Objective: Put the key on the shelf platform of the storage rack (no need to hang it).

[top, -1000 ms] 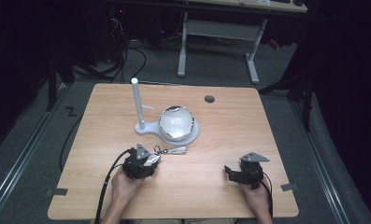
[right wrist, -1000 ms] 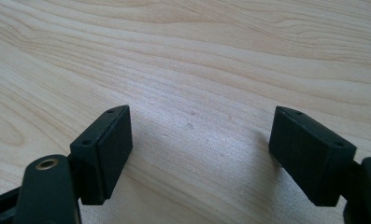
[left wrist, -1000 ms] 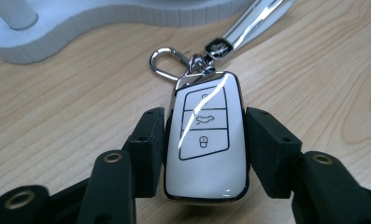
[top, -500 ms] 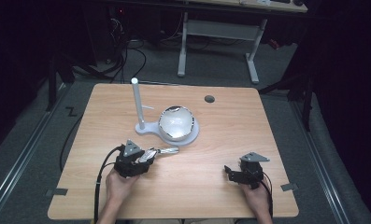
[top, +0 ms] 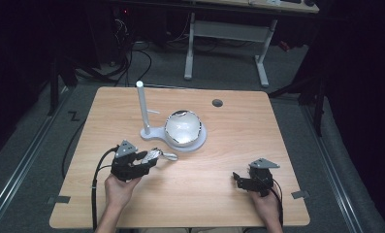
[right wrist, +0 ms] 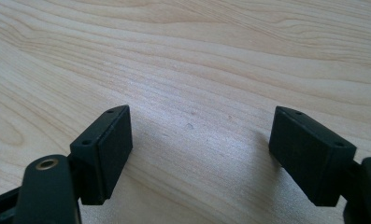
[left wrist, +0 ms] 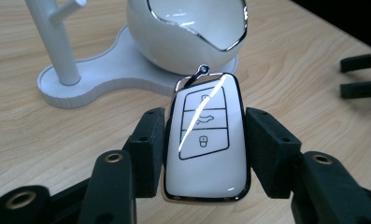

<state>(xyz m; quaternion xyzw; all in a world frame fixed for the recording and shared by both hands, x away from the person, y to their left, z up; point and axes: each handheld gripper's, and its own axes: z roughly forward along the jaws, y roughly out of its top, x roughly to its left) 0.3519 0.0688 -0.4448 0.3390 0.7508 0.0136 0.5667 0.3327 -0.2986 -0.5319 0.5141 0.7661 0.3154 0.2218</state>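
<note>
A white car key fob (left wrist: 205, 137) with black-outlined buttons and a small metal ring at its tip is clamped flat between the pads of my left gripper (left wrist: 205, 149), just above the tabletop. In the high view this left gripper (top: 149, 158) is left of centre near the front, and the key fob (top: 154, 155) points toward the white stand (top: 151, 133). The stand carries an upright post (top: 142, 109) with a side peg and a glossy egg-shaped bowl (top: 183, 127). At the front right, my right gripper (top: 238, 179) stands open over bare wood (right wrist: 197, 154).
The stand's base (left wrist: 103, 74) and the bowl (left wrist: 192, 32) lie close ahead of the held key. A round cable hole (top: 217, 103) sits near the table's far edge. The right gripper's jaws (left wrist: 360, 74) appear at the far right of the left gripper view.
The left gripper has risen and drifted left, away from the stand, taking the key fob up off the table with it. The right gripper has stayed put.
</note>
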